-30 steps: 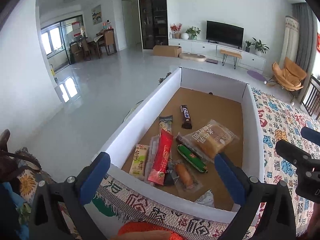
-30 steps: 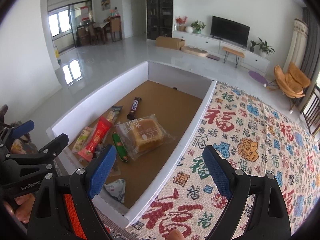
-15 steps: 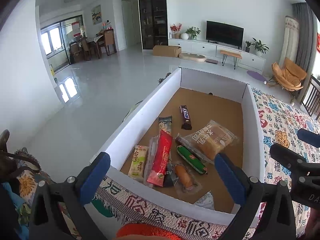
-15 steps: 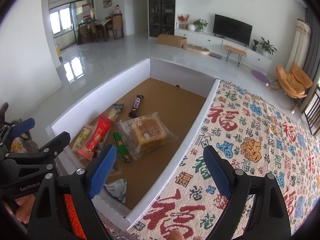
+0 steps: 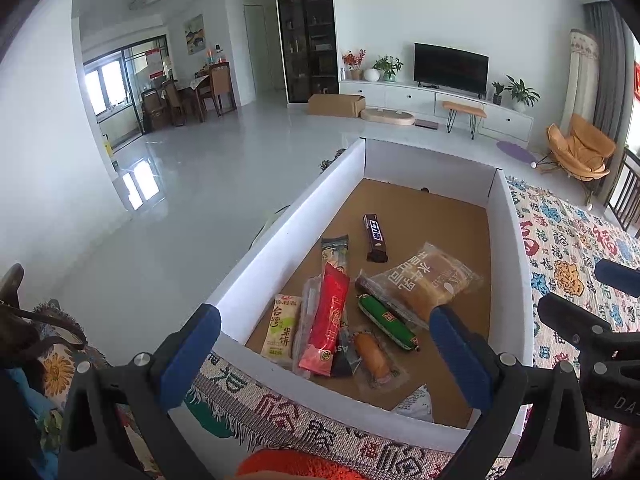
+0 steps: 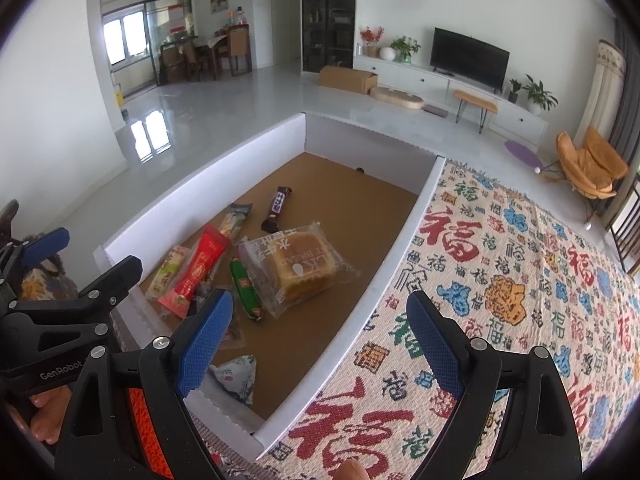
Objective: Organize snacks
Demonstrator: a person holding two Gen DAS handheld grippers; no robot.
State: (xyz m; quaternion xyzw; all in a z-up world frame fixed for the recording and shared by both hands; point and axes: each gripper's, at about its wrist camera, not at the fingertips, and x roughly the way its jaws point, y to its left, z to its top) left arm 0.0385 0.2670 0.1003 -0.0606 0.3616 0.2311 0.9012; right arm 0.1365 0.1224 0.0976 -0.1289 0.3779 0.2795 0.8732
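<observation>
Left wrist view: left claw (image 5: 326, 354) hangs over the near wall of the white box (image 5: 280, 248), blue pads spread wide, nothing between them. The snacks lie in a loose cluster on the brown floor of the box, straight ahead and below the claw. Red stick pack (image 5: 329, 322) sits near centre of the gap, long axis pointing away from the claw, roughly in line with the fingers. Yellow-green pack (image 5: 282, 327) lies just left of it, parallel. Green sausage (image 5: 387, 321) lies on a diagonal to the right, orange sausage (image 5: 372, 355) nearer. Bread pack (image 5: 426, 280) is right of centre, dark chocolate bar (image 5: 375, 237) further back, on its own. The right claw's black frame shows at the right edge.

Right wrist view: right claw (image 6: 316, 338) also gaping, empty, hovering over the box's right wall and the patterned cloth (image 6: 500, 280) covering the tabletop. The snacks lie ahead and to its left; bread pack (image 6: 296, 266) is the closest big item. A small white pouch (image 6: 236, 376) sits at the near end of the box.

Judgement: the left claw is nearer the stick packs and better lined up, though it would need to turn to close across the red pack's width.
</observation>
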